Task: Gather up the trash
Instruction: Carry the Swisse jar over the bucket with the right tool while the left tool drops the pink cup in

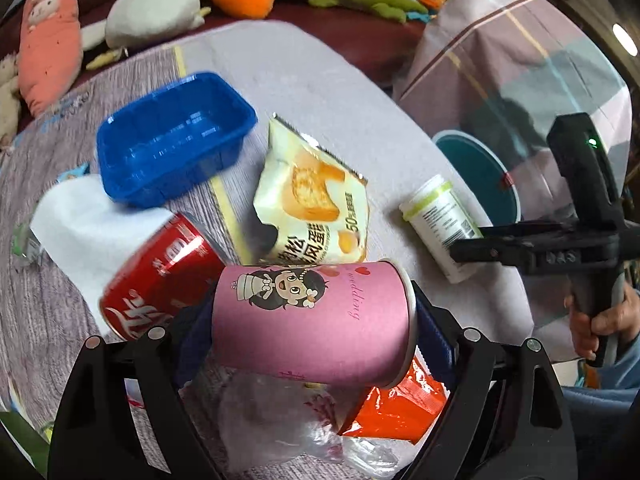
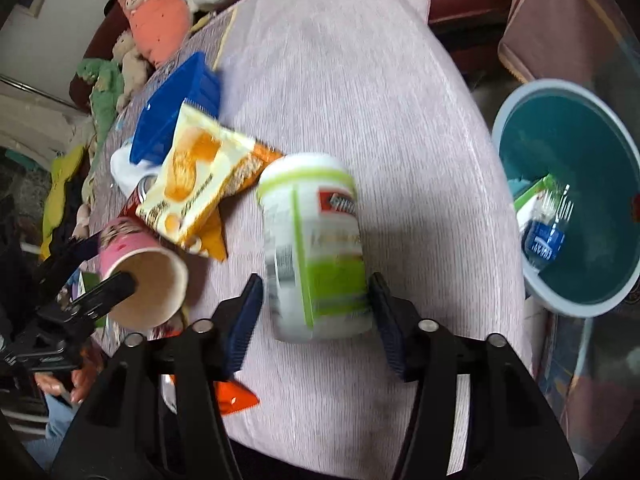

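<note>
My left gripper (image 1: 312, 312) is shut on a pink paper cup (image 1: 312, 312), held sideways a little above the table, one finger at its base and one at its mouth (image 2: 148, 284). A white bottle with green bands (image 2: 316, 252) lies on the pale tablecloth between the fingers of my right gripper (image 2: 316, 284). Its blue pads (image 2: 244, 316) stand beside the bottle without visibly pressing it, so it is open. In the left wrist view the same bottle (image 1: 436, 220) lies by the table's right edge, the right gripper (image 1: 460, 252) over it. A teal bin (image 2: 560, 304) stands off the table's right side.
On the table lie a red can (image 1: 160, 276), a cream snack wrapper (image 1: 312, 208), a blue plastic tray (image 1: 172, 148), a white tissue (image 1: 80, 216), an orange wrapper (image 1: 400, 404) and a clear bag (image 1: 280, 412). Plush toys (image 1: 48, 44) line the far side. The bin holds a blue-labelled bottle (image 2: 544, 240).
</note>
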`<action>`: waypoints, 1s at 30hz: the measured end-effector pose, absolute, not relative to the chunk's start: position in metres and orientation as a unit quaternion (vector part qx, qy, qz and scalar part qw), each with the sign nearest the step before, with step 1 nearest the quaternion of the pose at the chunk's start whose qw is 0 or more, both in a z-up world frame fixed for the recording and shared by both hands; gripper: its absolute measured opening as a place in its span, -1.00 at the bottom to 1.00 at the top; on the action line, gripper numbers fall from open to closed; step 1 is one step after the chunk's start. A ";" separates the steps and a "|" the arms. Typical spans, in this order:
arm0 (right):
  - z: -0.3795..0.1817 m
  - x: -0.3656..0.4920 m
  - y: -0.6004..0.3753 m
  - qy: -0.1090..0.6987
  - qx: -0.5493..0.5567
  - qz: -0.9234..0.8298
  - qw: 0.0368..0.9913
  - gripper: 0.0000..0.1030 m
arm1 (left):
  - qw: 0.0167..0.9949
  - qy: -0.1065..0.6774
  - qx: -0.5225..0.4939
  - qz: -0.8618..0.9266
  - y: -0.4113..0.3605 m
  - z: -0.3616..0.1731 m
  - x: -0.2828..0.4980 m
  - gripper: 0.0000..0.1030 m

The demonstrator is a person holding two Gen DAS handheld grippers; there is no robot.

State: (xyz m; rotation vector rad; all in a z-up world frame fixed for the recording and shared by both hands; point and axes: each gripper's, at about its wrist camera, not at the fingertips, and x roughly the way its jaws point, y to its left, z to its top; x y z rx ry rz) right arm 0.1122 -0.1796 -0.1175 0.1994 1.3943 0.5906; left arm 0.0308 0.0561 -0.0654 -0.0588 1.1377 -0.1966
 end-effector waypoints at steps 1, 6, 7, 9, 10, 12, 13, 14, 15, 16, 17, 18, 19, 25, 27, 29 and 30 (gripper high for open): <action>-0.116 0.111 -0.180 0.630 0.087 0.269 0.724 0.22 | 0.835 0.541 -0.039 -0.090 0.059 -0.065 0.032 0.70; -0.112 0.112 -0.180 0.620 0.089 0.278 0.728 0.26 | 0.834 0.539 -0.089 -0.078 0.074 -0.058 0.030 0.84; -0.113 0.112 -0.179 0.619 0.089 0.281 0.728 0.26 | 0.835 0.538 -0.090 -0.073 0.074 -0.058 0.029 0.85; -0.114 0.112 -0.178 0.619 0.088 0.285 0.726 0.26 | 0.832 0.543 -0.091 -0.067 0.074 -0.059 0.029 0.85; -0.115 0.111 -0.177 0.620 0.087 0.287 0.725 0.26 | 0.830 0.546 -0.092 -0.064 0.074 -0.060 0.028 0.85; -0.118 0.110 -0.178 0.621 0.090 0.289 0.723 0.26 | 0.827 0.551 -0.098 -0.061 0.074 -0.060 0.024 0.86; -0.118 0.109 -0.180 0.621 0.092 0.290 0.723 0.26 | 0.824 0.554 -0.103 -0.059 0.074 -0.060 0.022 0.85; -0.118 0.109 -0.181 0.620 0.094 0.290 0.723 0.26 | 0.819 0.559 -0.118 -0.052 0.075 -0.061 0.019 0.85; -0.118 0.110 -0.183 0.619 0.093 0.291 0.723 0.26 | 0.815 0.562 -0.136 -0.045 0.078 -0.062 0.017 0.85; -0.118 0.111 -0.184 0.619 0.092 0.292 0.724 0.26 | 0.811 0.563 -0.157 -0.039 0.080 -0.063 0.017 0.85; -0.117 0.112 -0.184 0.617 0.090 0.293 0.725 0.26 | 0.808 0.561 -0.177 -0.029 0.082 -0.063 0.018 0.85; -0.116 0.115 -0.183 0.613 0.086 0.295 0.727 0.25 | 0.807 0.555 -0.199 -0.008 0.085 -0.063 0.019 0.85; -0.114 0.117 -0.183 0.610 0.085 0.297 0.729 0.24 | 0.807 0.549 -0.217 0.012 0.086 -0.064 0.020 0.85; -0.115 0.121 -0.181 0.607 0.081 0.316 0.724 0.09 | 0.793 0.563 -0.222 0.072 0.075 -0.086 0.029 0.83; -0.116 0.121 -0.178 0.610 0.072 0.324 0.720 0.09 | 0.786 0.571 -0.227 0.075 0.074 -0.096 0.029 0.84; -0.117 0.123 -0.175 0.613 0.070 0.330 0.714 0.09 | 0.783 0.573 -0.231 0.067 0.071 -0.102 0.031 0.84; -0.118 0.124 -0.172 0.615 0.068 0.334 0.711 0.09 | 0.788 0.570 -0.223 0.066 0.069 -0.101 0.032 0.84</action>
